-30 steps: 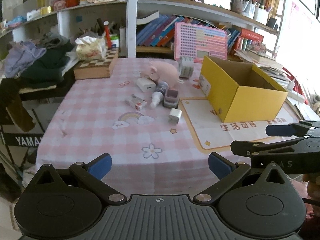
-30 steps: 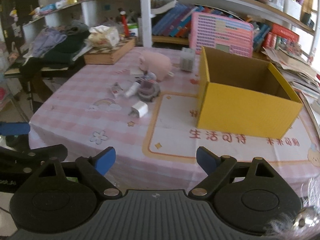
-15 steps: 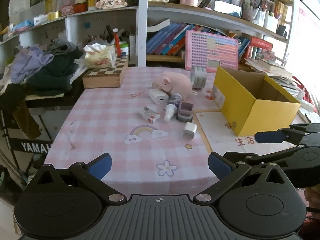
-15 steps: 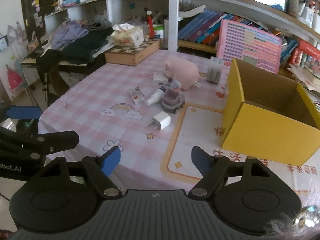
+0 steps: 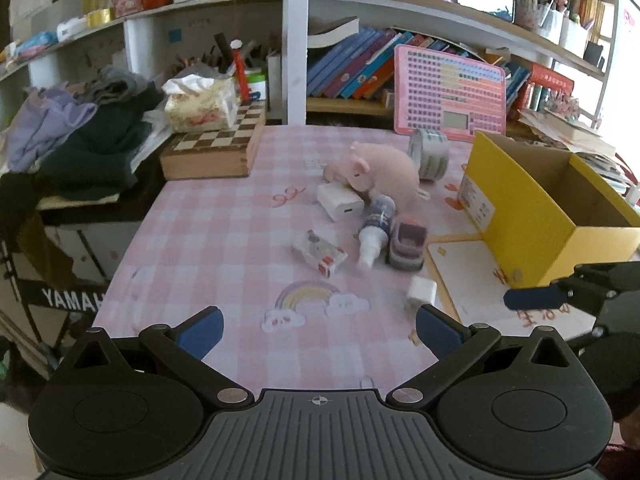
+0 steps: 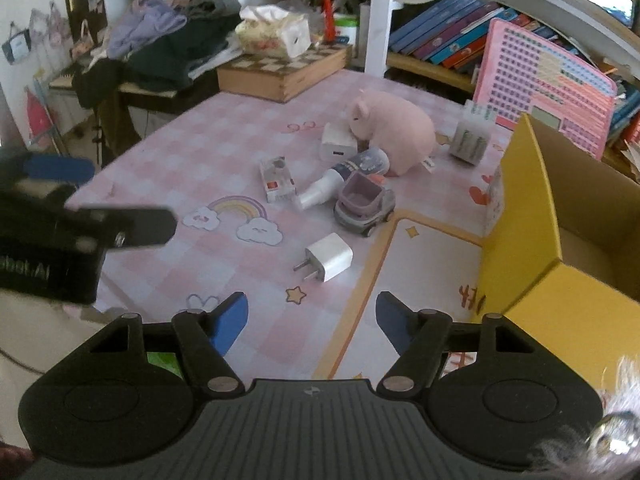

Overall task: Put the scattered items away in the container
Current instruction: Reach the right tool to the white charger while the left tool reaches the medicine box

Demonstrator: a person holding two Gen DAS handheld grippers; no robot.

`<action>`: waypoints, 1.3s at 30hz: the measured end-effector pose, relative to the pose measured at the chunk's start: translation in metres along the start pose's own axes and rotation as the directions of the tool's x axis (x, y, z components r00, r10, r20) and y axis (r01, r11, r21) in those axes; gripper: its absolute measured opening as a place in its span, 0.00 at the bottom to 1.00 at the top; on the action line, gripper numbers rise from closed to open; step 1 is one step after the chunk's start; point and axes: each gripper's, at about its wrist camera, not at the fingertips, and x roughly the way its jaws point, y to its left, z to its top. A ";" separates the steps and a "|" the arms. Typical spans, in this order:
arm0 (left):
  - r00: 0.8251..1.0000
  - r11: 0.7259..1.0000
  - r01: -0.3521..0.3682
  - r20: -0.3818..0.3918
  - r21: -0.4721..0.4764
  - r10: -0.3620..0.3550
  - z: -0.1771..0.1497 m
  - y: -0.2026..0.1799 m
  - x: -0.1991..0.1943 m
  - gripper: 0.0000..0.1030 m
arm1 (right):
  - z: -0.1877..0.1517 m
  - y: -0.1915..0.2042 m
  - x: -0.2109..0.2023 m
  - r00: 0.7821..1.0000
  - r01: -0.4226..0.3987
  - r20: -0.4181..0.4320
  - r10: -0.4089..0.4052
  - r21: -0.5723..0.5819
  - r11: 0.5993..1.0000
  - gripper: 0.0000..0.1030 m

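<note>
Both jaws stand released, holding nothing: the left gripper (image 5: pixel 318 330) over the table's near edge, the right gripper (image 6: pixel 312 320) just before the small white plug (image 6: pixel 330 263). Beyond lie the toy car (image 6: pixel 365 204), spray bottle (image 6: pixel 345 178), small carton (image 6: pixel 277 179), white charger (image 6: pixel 338 144) and plush pig (image 6: pixel 394 132) mid-table (image 6: pixel 192 148). The yellow box (image 6: pixel 520 216) sits open at the right edge

**Readable lettering**

White capitals "YAMAH", cut off at the edge, stand on a black bar (image 5: pixel 60 298) beside the table. The left gripper (image 6: pixel 100 224) body carries white letters, probably "obot.AI", blurred. Red Chinese characters on the table mat (image 6: pixel 432 264) cannot be made out.
</note>
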 end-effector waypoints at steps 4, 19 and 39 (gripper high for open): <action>1.000 1.000 0.005 -0.017 0.019 -0.004 0.011 -0.001 0.022 0.99 | 0.007 -0.005 0.016 1.000 -0.012 -0.026 0.012 -0.020 1.000 0.66; 0.997 0.999 -0.029 -0.077 -0.018 0.028 0.049 0.005 0.104 0.91 | 0.035 -0.022 0.064 0.995 -0.030 -0.092 0.024 -0.061 0.998 0.56; 0.982 0.997 -0.074 -0.175 -0.020 0.069 0.048 0.002 0.165 0.43 | 0.045 -0.029 0.098 0.980 -0.132 -0.160 0.116 -0.097 0.986 0.47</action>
